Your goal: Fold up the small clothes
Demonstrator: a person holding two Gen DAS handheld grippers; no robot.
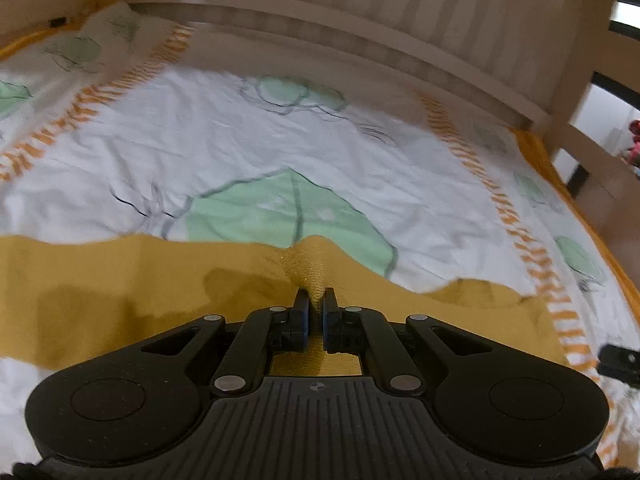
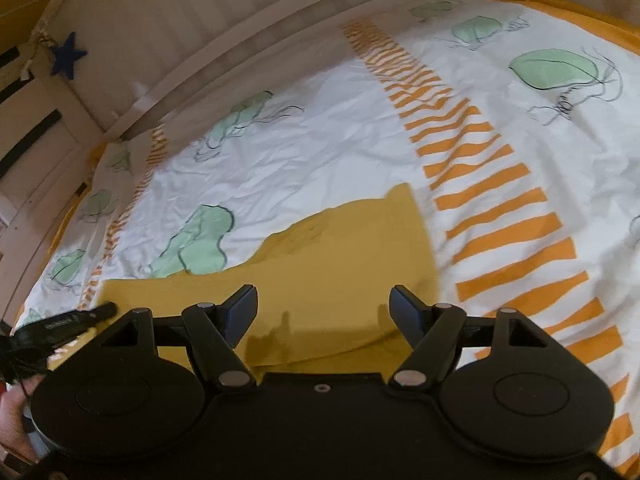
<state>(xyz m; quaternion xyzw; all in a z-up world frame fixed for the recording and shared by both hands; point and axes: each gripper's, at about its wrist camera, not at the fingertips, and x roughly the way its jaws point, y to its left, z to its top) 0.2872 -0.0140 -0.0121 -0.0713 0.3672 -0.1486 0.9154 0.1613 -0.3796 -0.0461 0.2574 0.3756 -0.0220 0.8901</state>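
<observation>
A mustard-yellow garment (image 1: 120, 292) lies flat on the bed cover; it also shows in the right wrist view (image 2: 340, 264). My left gripper (image 1: 316, 300) is shut on a pinched fold of the garment's far edge, which bunches up between the fingers. My right gripper (image 2: 324, 304) is open and empty, its fingers spread wide just above the garment's near right part. The left gripper's tip (image 2: 80, 316) shows at the left edge of the right wrist view, and a bit of the right gripper (image 1: 620, 360) at the right edge of the left wrist view.
The bed cover (image 1: 240, 140) is white with green shapes and orange striped bands (image 2: 480, 160). A pale slatted headboard (image 1: 360, 20) runs along the far side. A blue star (image 2: 68, 56) hangs on the bed frame at the left.
</observation>
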